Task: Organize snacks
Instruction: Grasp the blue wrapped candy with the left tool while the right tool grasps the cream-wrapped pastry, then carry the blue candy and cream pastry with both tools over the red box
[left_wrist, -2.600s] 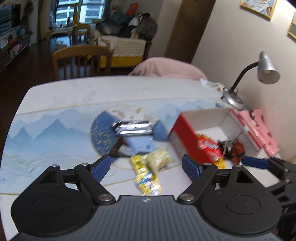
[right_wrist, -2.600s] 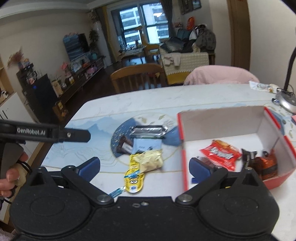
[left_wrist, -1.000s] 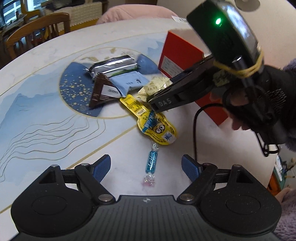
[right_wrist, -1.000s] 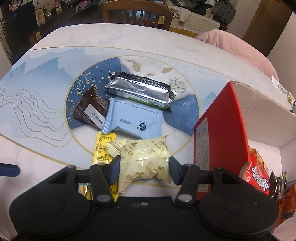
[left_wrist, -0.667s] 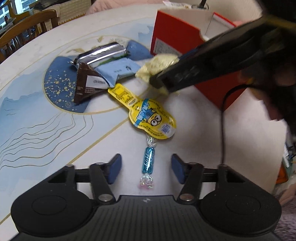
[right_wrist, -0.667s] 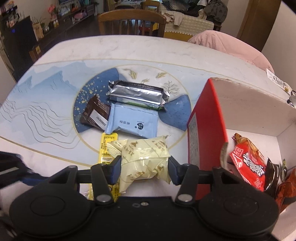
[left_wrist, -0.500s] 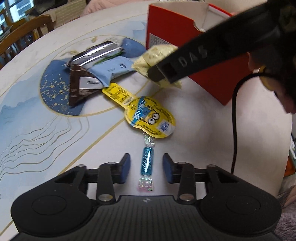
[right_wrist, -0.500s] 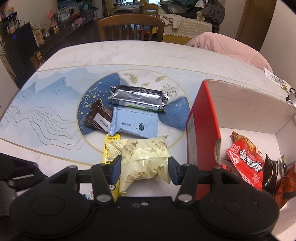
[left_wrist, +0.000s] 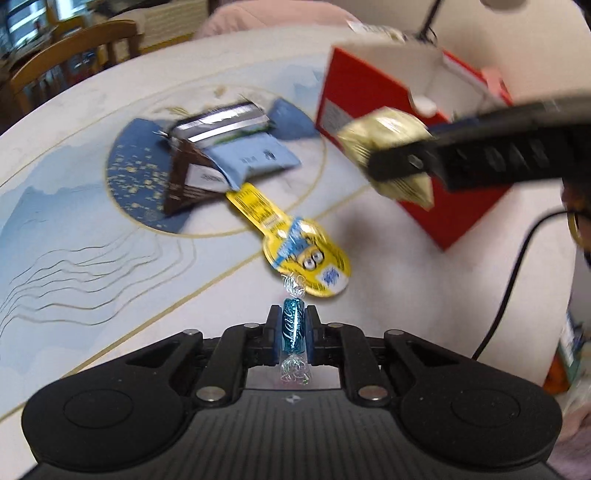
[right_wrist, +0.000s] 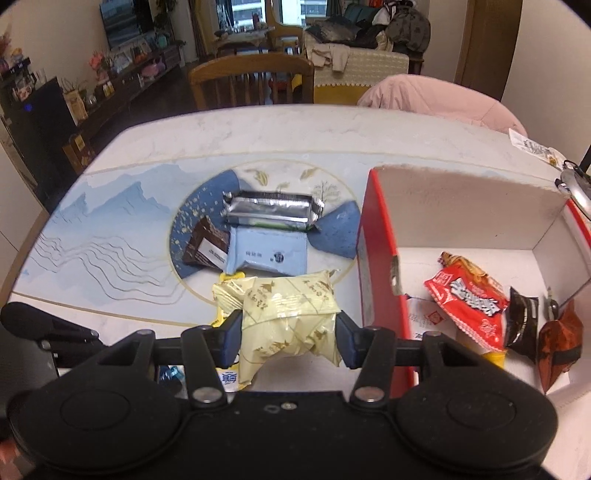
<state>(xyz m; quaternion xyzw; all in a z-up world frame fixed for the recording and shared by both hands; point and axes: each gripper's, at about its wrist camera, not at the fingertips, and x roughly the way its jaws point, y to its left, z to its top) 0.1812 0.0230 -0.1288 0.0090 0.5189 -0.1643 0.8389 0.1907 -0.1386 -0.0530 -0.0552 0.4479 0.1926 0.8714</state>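
My left gripper pointed steeply down over the table's near edge, jaws clamped tight. My right gripper sat higher, jaws partway closed and gripping, tilted down too.

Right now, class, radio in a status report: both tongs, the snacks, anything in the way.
Left tongs shut on blue candy. Right tongs shut on cream packet, lifted beside the red box. Box's near wall between packet and inside.

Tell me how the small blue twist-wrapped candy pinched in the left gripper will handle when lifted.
The small blue twist-wrapped candy is probably light, being tiny between the left gripper's pads. Its glossy cylindrical body could slip or roll in the grip. The crinkled clear twisted ends look floppy, so they likely dangle loosely.
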